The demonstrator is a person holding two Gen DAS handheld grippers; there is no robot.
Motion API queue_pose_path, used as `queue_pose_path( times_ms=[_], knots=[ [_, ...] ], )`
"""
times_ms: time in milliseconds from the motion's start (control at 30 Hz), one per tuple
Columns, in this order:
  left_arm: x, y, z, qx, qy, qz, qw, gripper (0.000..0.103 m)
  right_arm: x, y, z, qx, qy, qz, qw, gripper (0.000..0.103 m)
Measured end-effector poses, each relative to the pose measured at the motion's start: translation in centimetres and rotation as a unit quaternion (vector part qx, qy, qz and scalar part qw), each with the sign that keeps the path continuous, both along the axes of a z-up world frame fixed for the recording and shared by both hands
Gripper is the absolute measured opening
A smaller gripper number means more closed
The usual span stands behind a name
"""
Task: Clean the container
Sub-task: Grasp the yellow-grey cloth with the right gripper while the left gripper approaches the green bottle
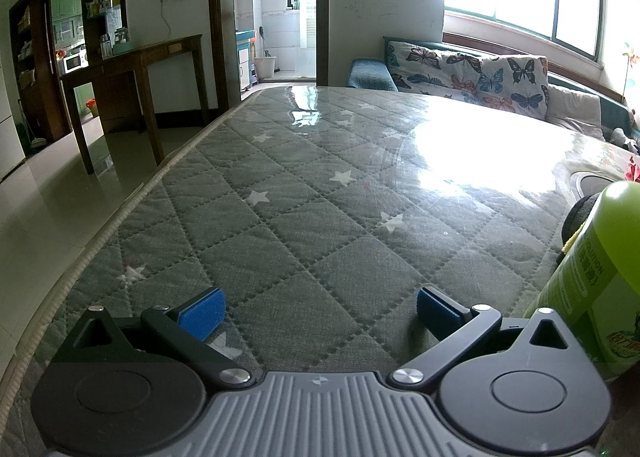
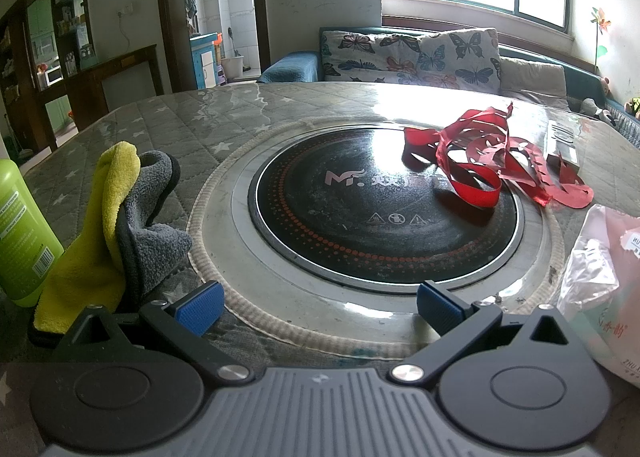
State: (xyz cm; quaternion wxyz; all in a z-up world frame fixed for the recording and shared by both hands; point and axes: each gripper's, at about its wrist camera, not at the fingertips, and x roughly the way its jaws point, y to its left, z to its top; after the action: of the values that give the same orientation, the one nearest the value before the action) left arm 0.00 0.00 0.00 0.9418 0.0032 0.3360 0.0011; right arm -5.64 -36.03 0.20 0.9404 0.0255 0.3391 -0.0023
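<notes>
A round black induction cooktop [image 2: 384, 205] is set into the table inside a metal ring, straight ahead of my right gripper [image 2: 318, 307], which is open and empty. Red cut-paper scraps [image 2: 480, 161] lie on the cooktop's far right. A yellow and grey cloth [image 2: 120, 217] stands bunched to its left. A green cleaner bottle [image 2: 20, 233] stands left of the cloth; it also shows in the left wrist view [image 1: 596, 277], close to the right finger. My left gripper [image 1: 320, 313] is open and empty over the quilted table cover [image 1: 304, 209].
A clear plastic bag with pink contents [image 2: 604, 281] lies right of my right gripper. A flat box [image 2: 564, 145] sits behind the red scraps. The table's left edge [image 1: 120, 213] drops to a tiled floor. A sofa with butterfly cushions [image 1: 468, 73] stands beyond the table.
</notes>
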Motion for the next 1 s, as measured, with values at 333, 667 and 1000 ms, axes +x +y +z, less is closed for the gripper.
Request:
queue_pose_path(
  times_ms=[333,667,1000],
  knots=[
    [0.1,-0.2,0.2,0.006,0.004,0.000,1.0000,0.103,0.0,0.2,0.2,0.005,-0.001,0.000,1.000,0.103],
    [-1.0,-0.7,0.8,0.019,0.010,0.014,0.9997,0.103,-0.6,0.0,3.2,0.038,-0.044,0.010,0.998,0.103],
    [-2.6,0.0,2.5,0.016,0.012,0.020,0.9996,0.103,1.4,3.6,6.6,0.090,-0.056,0.110,0.988,0.097]
  ],
)
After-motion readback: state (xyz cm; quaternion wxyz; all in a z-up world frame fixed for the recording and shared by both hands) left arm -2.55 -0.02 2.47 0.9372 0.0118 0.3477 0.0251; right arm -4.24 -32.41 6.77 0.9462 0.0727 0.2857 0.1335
